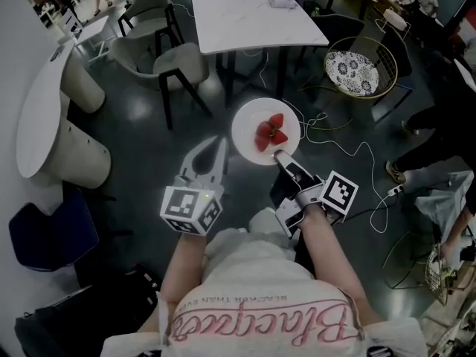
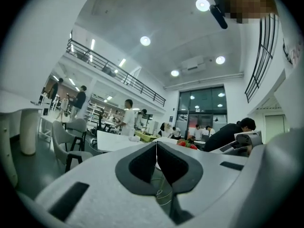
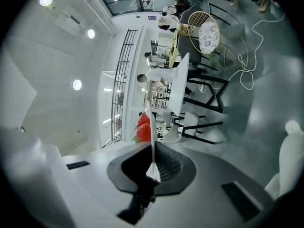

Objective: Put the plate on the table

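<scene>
Pinches plate [image 1: 265,131] at its lower-right rim with right claw [image 1: 281,157], clenched on the thin edge. Reads edge-on between the pads in right gripper view, so a firm rim grasp. Holds it level, probably to stop the strawberries [image 1: 271,132] sliding off. Carries it mid-air at frame centre over dark floor [image 1: 149,117], well apart from white tabletop [image 1: 253,21] at upper centre, so not yet set down. Holds left claw [image 1: 217,149] clenched on nothing just left of the plate, not touching it. Likely parked there as spare support, since one claw suffices. Probably calls for a reach toward upper frame next. Risks tipping, given the one-sided rim grip.
</scene>
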`<state>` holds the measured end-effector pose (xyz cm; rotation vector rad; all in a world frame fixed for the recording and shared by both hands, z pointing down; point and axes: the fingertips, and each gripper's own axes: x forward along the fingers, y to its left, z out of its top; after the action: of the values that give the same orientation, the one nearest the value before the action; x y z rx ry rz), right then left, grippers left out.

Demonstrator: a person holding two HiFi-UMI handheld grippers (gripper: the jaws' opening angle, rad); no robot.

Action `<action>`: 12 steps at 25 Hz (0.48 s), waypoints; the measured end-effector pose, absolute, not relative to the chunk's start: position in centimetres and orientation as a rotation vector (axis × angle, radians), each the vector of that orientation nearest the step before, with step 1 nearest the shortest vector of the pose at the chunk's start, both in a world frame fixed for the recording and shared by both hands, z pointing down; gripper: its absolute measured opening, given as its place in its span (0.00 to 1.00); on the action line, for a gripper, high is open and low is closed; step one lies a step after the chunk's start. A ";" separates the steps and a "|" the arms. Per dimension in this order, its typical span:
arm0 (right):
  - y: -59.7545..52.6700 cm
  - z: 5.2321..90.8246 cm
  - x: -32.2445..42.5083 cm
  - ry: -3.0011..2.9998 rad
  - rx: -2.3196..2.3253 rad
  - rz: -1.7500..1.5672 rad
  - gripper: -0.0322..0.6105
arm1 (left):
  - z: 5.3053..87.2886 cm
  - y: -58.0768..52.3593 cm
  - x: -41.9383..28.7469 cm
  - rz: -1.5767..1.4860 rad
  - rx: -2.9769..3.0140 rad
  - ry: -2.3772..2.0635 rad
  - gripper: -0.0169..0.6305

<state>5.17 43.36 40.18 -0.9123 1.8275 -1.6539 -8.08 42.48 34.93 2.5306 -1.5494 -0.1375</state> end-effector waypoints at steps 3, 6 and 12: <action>43.1 40.4 4.5 1.815 -0.905 -1.639 0.07 | 35.6 42.5 -9.0 -0.133 2.522 -1.554 0.03; 42.7 40.6 2.8 1.803 -0.892 -1.626 0.07 | 36.2 42.2 -10.8 -0.126 2.521 -1.545 0.03; 37.9 41.4 0.9 1.802 -0.908 -1.646 0.07 | 37.0 37.5 -12.4 -0.127 2.508 -1.523 0.03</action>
<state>0.87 37.93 41.42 -0.9083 1.8023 -1.6462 -12.39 37.47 37.01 2.5080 -1.5230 -0.1274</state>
